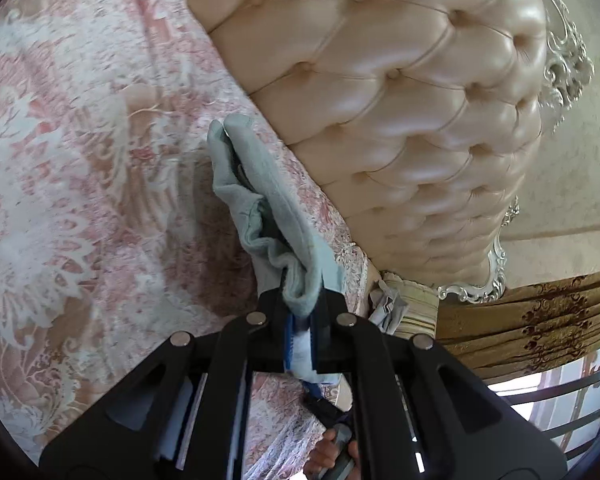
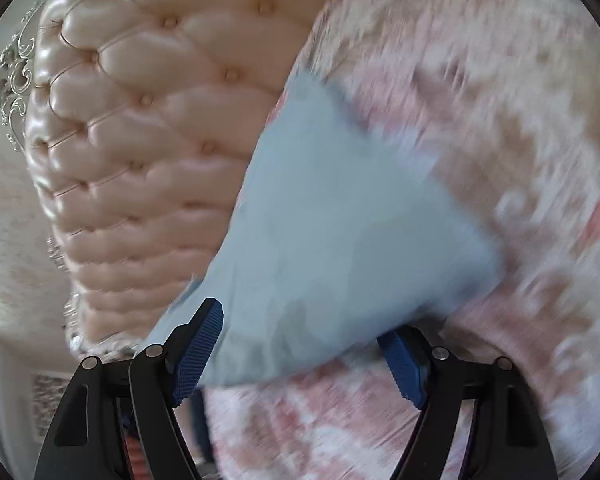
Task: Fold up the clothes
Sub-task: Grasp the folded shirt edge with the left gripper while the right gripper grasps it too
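One pale-blue garment (image 1: 268,216) in left gripper (image 1: 300,320)

- The garment (image 1: 260,200) lies on the bed (image 1: 80,160), ahead of the left jaws.
- The headboard (image 1: 400,100) stands behind the garment.
- The right jaws straddle the garment's near edge.

1. Left wrist view looks along its fingers, close over the bedspread (image 1: 80,160), headboard (image 1: 400,100) upper right.
2. Right wrist view, equally close, has the headboard (image 2: 148,140) upper left; both share the cloth (image 2: 340,232).
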Demonstrator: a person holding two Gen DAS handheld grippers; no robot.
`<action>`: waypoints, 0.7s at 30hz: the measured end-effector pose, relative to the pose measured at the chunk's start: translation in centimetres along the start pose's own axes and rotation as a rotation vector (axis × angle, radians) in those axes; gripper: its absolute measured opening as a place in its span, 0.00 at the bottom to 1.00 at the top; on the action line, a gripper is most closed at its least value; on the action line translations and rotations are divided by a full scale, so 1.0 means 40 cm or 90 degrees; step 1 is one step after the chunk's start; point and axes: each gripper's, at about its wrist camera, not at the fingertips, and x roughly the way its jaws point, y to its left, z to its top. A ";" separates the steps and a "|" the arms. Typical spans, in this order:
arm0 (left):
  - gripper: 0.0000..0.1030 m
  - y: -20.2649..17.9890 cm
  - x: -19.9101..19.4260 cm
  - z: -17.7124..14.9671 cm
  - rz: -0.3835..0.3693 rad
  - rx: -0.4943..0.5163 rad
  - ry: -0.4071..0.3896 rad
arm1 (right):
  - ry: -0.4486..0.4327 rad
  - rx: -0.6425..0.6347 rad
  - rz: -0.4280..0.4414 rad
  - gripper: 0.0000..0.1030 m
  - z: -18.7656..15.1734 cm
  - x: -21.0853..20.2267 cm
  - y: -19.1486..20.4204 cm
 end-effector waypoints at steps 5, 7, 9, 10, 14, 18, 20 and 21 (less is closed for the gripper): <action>0.06 0.075 -0.006 -0.013 0.001 -0.029 0.008 | -0.051 -0.034 -0.037 0.74 0.037 -0.019 0.002; 0.06 0.089 -0.009 -0.015 0.002 -0.033 0.011 | -0.072 -0.089 -0.070 0.54 0.036 -0.022 0.025; 0.06 0.102 -0.011 -0.016 0.003 -0.037 0.015 | -0.097 -0.168 -0.108 0.09 0.029 -0.038 0.071; 0.06 0.109 -0.013 -0.017 0.004 -0.039 0.016 | -0.109 -0.208 -0.127 0.08 0.026 -0.046 0.094; 0.06 0.123 -0.032 -0.027 0.000 -0.037 0.022 | -0.161 -0.340 -0.147 0.06 -0.011 -0.121 0.201; 0.06 0.111 -0.152 -0.153 -0.026 0.024 0.054 | -0.204 -0.368 -0.137 0.06 -0.161 -0.269 0.261; 0.06 0.160 -0.185 -0.238 -0.012 0.051 0.081 | -0.191 -0.328 -0.152 0.06 -0.250 -0.326 0.208; 0.06 0.190 -0.192 -0.277 0.001 0.063 0.096 | -0.178 -0.300 -0.162 0.06 -0.282 -0.340 0.174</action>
